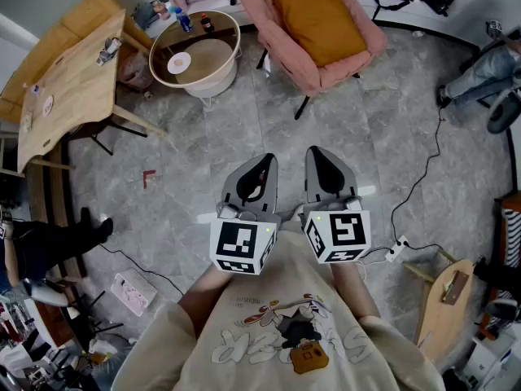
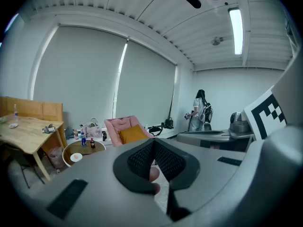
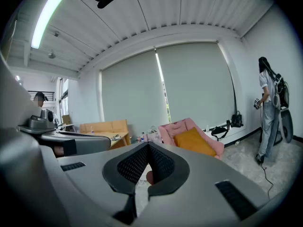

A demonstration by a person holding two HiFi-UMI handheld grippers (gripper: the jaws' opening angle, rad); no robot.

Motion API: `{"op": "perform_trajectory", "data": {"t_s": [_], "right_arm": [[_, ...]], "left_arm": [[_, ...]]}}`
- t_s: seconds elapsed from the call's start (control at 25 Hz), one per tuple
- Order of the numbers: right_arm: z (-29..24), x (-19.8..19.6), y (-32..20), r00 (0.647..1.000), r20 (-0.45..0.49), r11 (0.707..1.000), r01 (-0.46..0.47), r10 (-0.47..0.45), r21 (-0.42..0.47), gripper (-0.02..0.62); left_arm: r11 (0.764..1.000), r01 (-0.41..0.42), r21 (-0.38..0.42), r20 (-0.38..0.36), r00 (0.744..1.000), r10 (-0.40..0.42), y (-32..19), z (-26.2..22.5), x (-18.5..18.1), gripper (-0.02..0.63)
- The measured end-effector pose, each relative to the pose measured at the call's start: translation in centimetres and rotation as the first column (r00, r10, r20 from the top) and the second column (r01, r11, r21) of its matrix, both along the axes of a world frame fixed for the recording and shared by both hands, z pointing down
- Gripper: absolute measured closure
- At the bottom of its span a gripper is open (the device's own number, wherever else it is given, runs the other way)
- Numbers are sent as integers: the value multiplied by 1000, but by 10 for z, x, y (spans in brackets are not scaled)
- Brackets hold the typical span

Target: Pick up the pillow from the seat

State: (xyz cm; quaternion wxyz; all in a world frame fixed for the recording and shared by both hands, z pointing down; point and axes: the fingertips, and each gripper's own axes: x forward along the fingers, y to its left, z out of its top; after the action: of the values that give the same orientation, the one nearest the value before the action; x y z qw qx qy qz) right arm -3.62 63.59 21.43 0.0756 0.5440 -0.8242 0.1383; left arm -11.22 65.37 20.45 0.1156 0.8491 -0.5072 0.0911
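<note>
An orange pillow point(image 1: 317, 19) lies on the seat of a pink armchair point(image 1: 269, 32) at the far side of the grey floor. Both grippers are held side by side close to the person's chest, well short of the chair. The left gripper point(image 1: 262, 163) is shut with nothing in it, and so is the right gripper point(image 1: 320, 153). In the left gripper view the shut gripper point(image 2: 154, 143) points level across the room, with the pillow point(image 2: 132, 135) small and far off. The right gripper view shows its closed gripper point(image 3: 147, 148) and the pillow point(image 3: 194, 141) to the right of it.
A round white side table point(image 1: 213, 78) with bottles stands left of the chair. A wooden table point(image 1: 73, 88) fills the far left. Cables point(image 1: 423, 177) and a power strip point(image 1: 134, 292) lie on the floor. A person point(image 3: 270, 112) stands at the right.
</note>
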Motion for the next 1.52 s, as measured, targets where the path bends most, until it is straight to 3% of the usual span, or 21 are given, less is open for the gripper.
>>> {"op": "perform_trajectory", "data": {"t_s": [0.92, 1.16, 1.52], "right_arm": [[6, 91, 0, 998, 28, 998, 58, -59, 31, 577], [12, 94, 4, 997, 46, 998, 67, -68, 13, 577], [19, 88, -45, 999, 38, 1000, 28, -28, -3, 577]], "left_arm": [[999, 20, -39, -10, 1000, -21, 0, 23, 93, 609], [997, 41, -58, -9, 999, -42, 5, 28, 93, 609], [994, -1, -110, -9, 1000, 0, -52, 48, 81, 609]]}}
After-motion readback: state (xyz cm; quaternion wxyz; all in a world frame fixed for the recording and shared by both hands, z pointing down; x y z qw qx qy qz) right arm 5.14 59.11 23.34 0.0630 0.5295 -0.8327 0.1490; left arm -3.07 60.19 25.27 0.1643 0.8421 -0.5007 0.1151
